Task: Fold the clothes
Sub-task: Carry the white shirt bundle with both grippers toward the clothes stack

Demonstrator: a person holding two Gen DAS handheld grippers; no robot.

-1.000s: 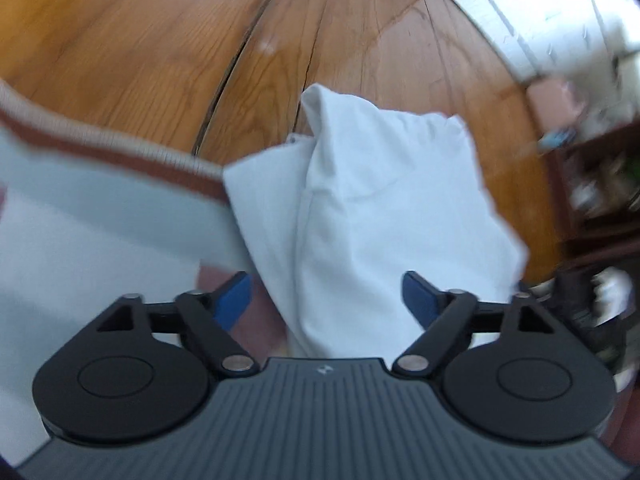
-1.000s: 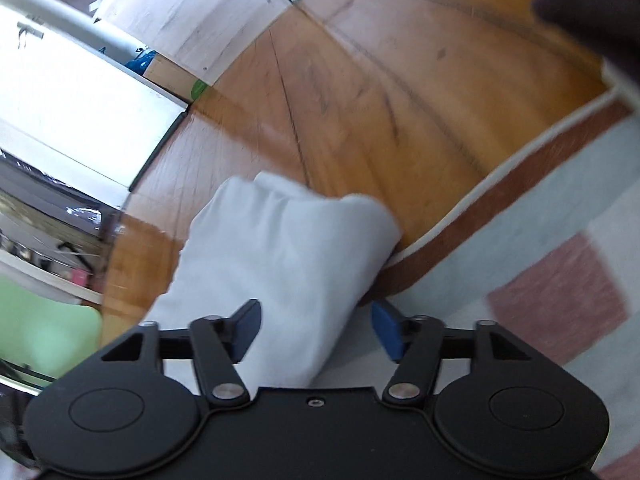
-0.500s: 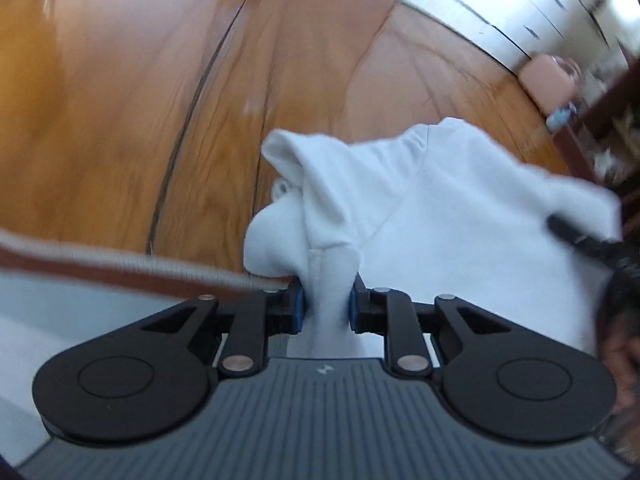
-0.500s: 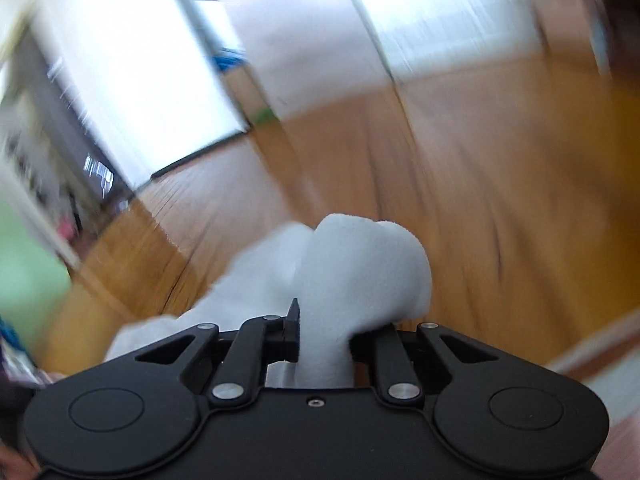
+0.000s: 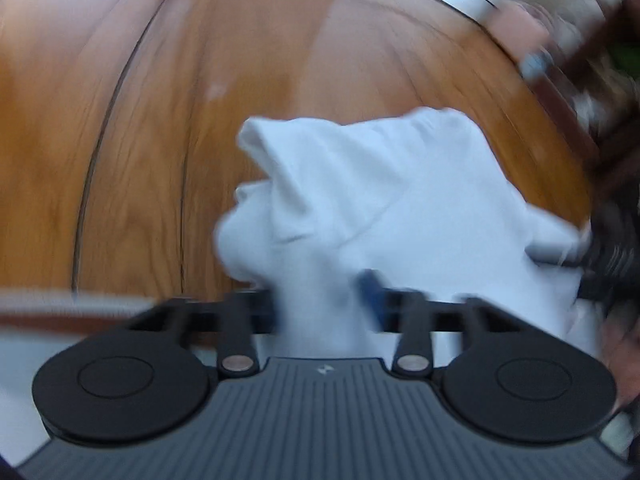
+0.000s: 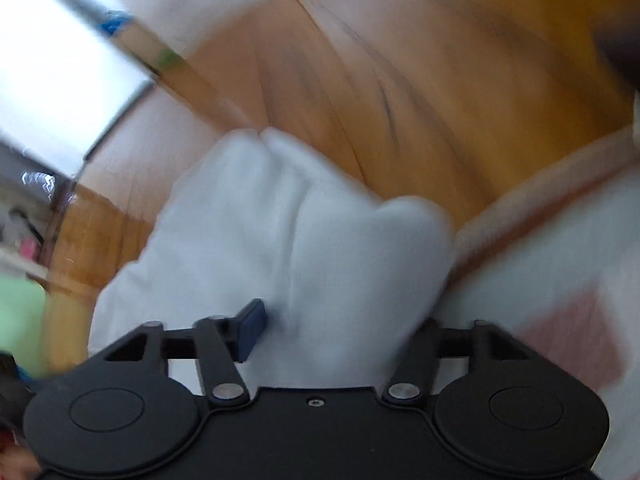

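A white garment (image 5: 400, 200) lies bunched on the wooden floor by the rug's edge. My left gripper (image 5: 320, 304) is shut on a pinched fold of it, and the cloth rises from between the jaws. In the right wrist view the same white garment (image 6: 300, 220) spreads out ahead as a rounded fold. The jaws of my right gripper (image 6: 340, 330) are opening and stand wide. Cloth lies between them. Its left blue pad (image 6: 252, 328) is clear of the fabric; the right finger is hidden behind the cloth. Both views are blurred.
A wooden floor (image 5: 140, 140) stretches ahead. A pale rug (image 6: 560, 240) with a red-brown border lies at the near side. Dark furniture (image 5: 600, 92) stands at the far right of the left wrist view. A bright white panel (image 6: 52, 72) and something green (image 6: 20, 312) are on the left.
Both grippers closed on the white garment and lifted a fold. The right jaws have since spread wide again while the left keeps its grip and has shifted sideways.
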